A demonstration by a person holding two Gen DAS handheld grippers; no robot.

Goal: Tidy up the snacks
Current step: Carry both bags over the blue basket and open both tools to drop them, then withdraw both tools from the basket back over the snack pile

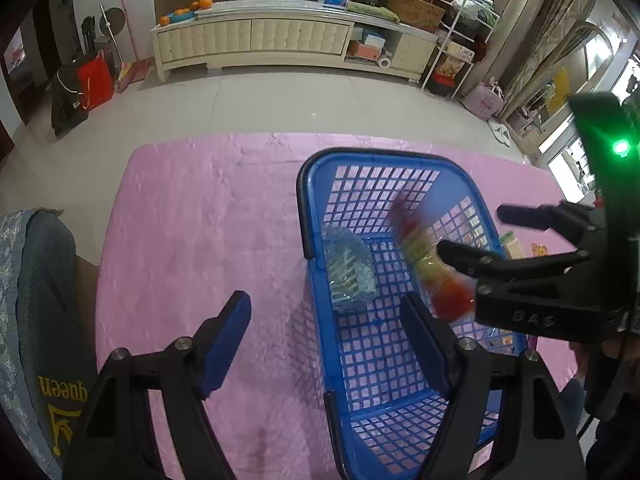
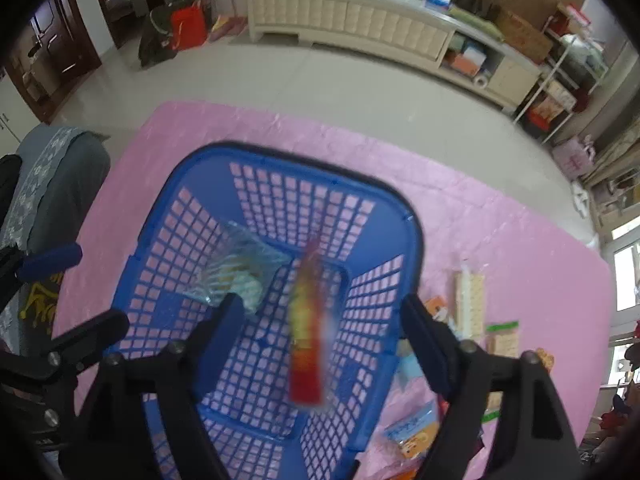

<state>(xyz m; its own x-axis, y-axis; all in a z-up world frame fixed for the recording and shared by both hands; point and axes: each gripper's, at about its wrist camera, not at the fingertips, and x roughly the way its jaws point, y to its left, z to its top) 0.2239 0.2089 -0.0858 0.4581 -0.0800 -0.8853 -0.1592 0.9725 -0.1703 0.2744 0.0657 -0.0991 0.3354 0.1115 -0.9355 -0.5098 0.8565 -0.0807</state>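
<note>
Though blurred everywhere, loose snacks (image 2: pixel 472 300) right-view only.

Pink-clothed table (image 1: pixel 192 216) w/ blue basket (image 1: pixel 320 168), loose snack packs (image 2: pixel 470 300).

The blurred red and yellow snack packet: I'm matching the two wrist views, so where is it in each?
Left wrist: red and yellow snack packet, right of centre, beside the right gripper.
Right wrist: centre, between open fingers.
Shared landmark: blue plastic lattice basket.
</note>
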